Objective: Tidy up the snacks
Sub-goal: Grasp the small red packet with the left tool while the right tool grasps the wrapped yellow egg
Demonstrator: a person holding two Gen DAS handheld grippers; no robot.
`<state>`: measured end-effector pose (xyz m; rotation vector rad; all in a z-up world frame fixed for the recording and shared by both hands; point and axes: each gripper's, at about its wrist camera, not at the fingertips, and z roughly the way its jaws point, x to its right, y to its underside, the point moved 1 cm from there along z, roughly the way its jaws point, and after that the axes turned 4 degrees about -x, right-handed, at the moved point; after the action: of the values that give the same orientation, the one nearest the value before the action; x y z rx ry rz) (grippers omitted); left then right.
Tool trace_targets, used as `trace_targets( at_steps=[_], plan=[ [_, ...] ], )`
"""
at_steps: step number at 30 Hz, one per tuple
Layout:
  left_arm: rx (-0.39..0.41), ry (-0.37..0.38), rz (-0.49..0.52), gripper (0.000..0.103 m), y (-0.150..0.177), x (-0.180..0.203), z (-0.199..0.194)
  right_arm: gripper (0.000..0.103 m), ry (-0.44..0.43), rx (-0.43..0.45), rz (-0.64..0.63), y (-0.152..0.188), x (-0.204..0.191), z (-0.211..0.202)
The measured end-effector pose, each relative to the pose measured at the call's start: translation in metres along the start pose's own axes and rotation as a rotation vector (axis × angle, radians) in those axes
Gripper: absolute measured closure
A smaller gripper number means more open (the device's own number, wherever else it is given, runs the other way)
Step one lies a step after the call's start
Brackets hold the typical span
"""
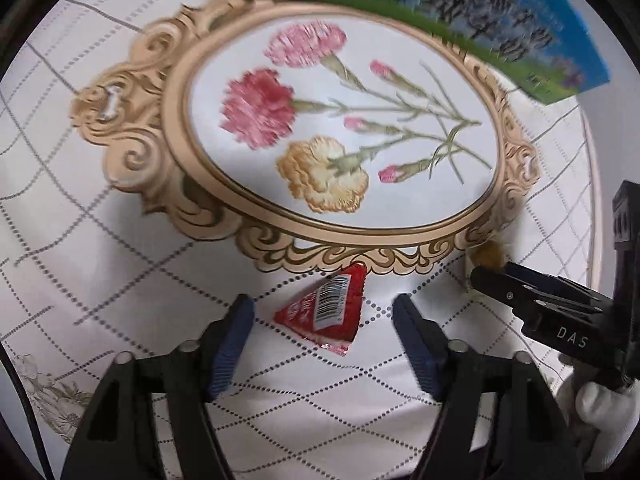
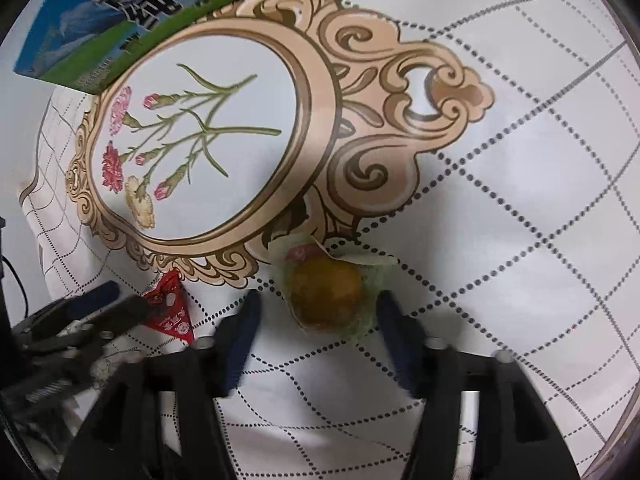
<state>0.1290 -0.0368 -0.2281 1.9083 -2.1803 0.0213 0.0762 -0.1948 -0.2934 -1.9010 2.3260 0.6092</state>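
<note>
Your left hand-held gripper points down at the worktop, its jaws standing apart. One red triangular packet lies flat on the cloth between the two blue pads, touching neither. Its barcode label faces up. The packet sits just at 6 o'clock of the oval flower frame printed on the cloth.

Your right hand-held gripper also points down with its jaws apart. One round brown snack in a clear wrapper rests on the worktop between its pads; the right pad lies close to the wrapper's edge, and the blur does not let you tell whether it touches. The left pad is clear of it. This snack lies at 5 o'clock of the printed frame, on its scrolled border.

So you have two snacks in view, one under each gripper, both lying loose on the cloth. From the right wrist camera the red packet shows at 9 o'clock of the wrapped snack, near it but apart, with the left gripper's fingers reaching over it.

One blue and green carton lies at 12 to 1 o'clock of the frame, overlapping its rim. A white glove shows at the left view's lower right, holding the right gripper.
</note>
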Motion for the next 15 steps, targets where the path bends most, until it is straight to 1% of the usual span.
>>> trace_targets(
  at_steps=[3,5,7,9,11,12,14,15],
  plan=[
    [-0.030,-0.019,0.018,0.026,0.001,-0.002,0.005,0.030,-0.002,0.015,-0.011,0.000,-0.002,-0.010],
    [-0.076,-0.018,0.020,0.026,0.002,-0.006,0.024,0.030,0.012,0.022,-0.018,-0.002,-0.003,-0.010],
    [-0.121,-0.003,0.013,0.026,0.002,-0.002,0.044,0.030,0.021,0.016,-0.016,-0.005,-0.002,-0.009],
    [-0.137,-0.004,0.015,0.026,0.001,0.004,0.057,0.030,0.028,0.014,-0.013,-0.006,-0.001,-0.005],
    [-0.126,-0.035,0.018,0.026,0.000,0.009,0.068,0.030,0.032,0.009,-0.007,-0.008,0.000,0.001],
    [-0.111,-0.045,0.011,0.026,0.000,0.011,0.070,0.030,0.038,0.007,-0.005,-0.009,-0.006,0.008],
    [-0.091,-0.049,-0.003,0.027,0.002,0.016,0.073,0.030,0.047,0.000,0.006,-0.012,-0.005,0.016],
    [-0.082,-0.060,-0.005,0.034,0.003,0.017,0.074,0.030,0.051,0.002,0.005,-0.013,-0.005,0.018]
  ],
)
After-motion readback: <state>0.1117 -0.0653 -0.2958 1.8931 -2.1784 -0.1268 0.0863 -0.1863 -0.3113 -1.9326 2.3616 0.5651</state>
